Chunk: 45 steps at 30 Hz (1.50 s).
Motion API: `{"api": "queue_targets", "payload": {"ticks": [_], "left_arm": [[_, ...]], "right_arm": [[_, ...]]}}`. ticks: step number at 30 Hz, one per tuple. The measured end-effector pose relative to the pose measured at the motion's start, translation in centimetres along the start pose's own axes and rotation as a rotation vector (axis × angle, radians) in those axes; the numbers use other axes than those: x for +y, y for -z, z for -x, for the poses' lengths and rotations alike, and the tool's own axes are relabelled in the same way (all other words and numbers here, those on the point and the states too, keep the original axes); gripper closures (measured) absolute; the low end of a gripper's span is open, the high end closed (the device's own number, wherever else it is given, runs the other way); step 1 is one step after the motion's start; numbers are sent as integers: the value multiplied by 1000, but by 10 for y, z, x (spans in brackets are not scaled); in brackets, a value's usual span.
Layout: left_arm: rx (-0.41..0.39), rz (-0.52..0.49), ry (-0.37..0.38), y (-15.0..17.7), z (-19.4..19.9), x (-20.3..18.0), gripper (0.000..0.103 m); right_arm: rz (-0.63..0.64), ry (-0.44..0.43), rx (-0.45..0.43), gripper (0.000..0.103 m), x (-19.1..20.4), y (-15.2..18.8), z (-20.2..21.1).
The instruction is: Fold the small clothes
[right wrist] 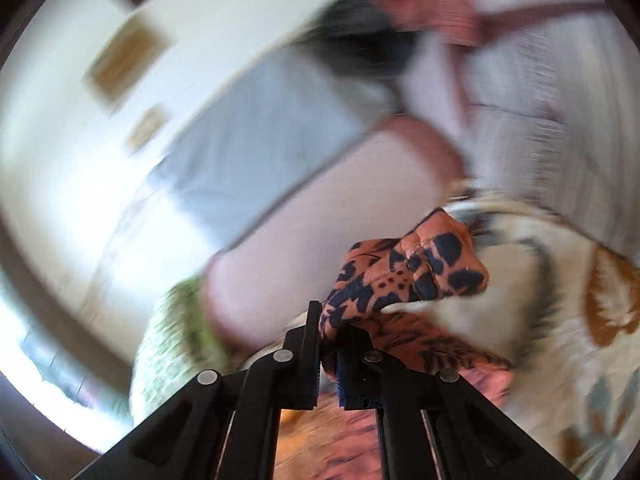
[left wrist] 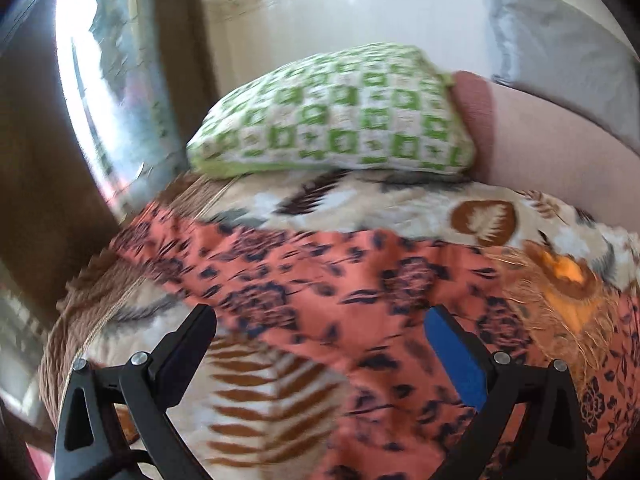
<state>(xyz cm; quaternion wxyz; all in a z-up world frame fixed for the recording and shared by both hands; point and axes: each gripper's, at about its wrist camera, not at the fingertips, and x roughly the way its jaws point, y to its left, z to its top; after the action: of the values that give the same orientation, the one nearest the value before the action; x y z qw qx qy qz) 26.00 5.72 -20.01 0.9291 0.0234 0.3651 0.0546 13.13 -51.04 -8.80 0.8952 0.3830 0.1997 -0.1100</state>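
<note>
Right hand-held gripper pinches bunched, floral-printed orange garment.

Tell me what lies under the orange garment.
The orange garment lies on a leaf-print blanket, which shows around it. What is under the blanket is covered.

Bed surface: a leaf-print blanket in cream, brown and grey covers the lower half of the left wrist view. A green-and-white checked pillow lies on it at 12 o'clock of centre, touching a pale pink bolster at 2 o'clock. White wall behind. Bright window at 9 o'clock supplies daylight. In the blurred right wrist view, framed pictures hang on the wall at 10 o'clock.
</note>
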Motion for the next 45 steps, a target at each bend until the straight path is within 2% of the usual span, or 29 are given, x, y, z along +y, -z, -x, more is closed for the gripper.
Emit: {"api": "queue_targets", "payload": {"ticks": [4, 6, 9, 13, 15, 18, 20, 21, 22, 23, 24, 26, 29, 36, 41, 45], "left_arm": [[31, 92, -46, -2, -3, 52, 0], [30, 132, -84, -2, -3, 78, 0], [42, 173, -125, 0, -6, 105, 0], [43, 193, -185, 11, -7, 129, 0], [49, 201, -196, 21, -4, 136, 0], [48, 200, -198, 37, 10, 140, 0], [47, 186, -195, 49, 21, 139, 0], [46, 181, -185, 55, 28, 137, 0], [50, 177, -177, 58, 33, 134, 0], [52, 176, -174, 59, 36, 131, 0], [53, 168, -171, 60, 40, 128, 0], [42, 138, -178, 62, 51, 119, 0], [29, 111, -168, 63, 66, 109, 0], [49, 113, -184, 51, 67, 104, 0], [102, 122, -191, 47, 48, 96, 0], [141, 99, -183, 40, 36, 74, 0]], "right_arm": [[115, -124, 101, 97, 100, 55, -12], [165, -172, 169, 97, 142, 95, -27], [238, -158, 277, 97, 181, 154, -63], [303, -28, 481, 95, 192, 246, -134], [301, 35, 616, 95, 179, 290, -174], [243, 86, 791, 93, 144, 326, -222], [219, 57, 748, 83, 140, 326, -216], [209, 23, 755, 69, 141, 323, -212], [197, -18, 772, 48, 142, 318, -207], [194, -48, 772, 36, 144, 312, -200], [208, -69, 739, 30, 146, 303, -189], [240, -113, 675, 30, 153, 285, -168], [238, -194, 646, 30, 154, 259, -138], [179, -269, 544, 30, 132, 197, -90], [108, -285, 520, 30, 82, 172, -70], [23, -291, 484, 30, 32, 162, -74]]}}
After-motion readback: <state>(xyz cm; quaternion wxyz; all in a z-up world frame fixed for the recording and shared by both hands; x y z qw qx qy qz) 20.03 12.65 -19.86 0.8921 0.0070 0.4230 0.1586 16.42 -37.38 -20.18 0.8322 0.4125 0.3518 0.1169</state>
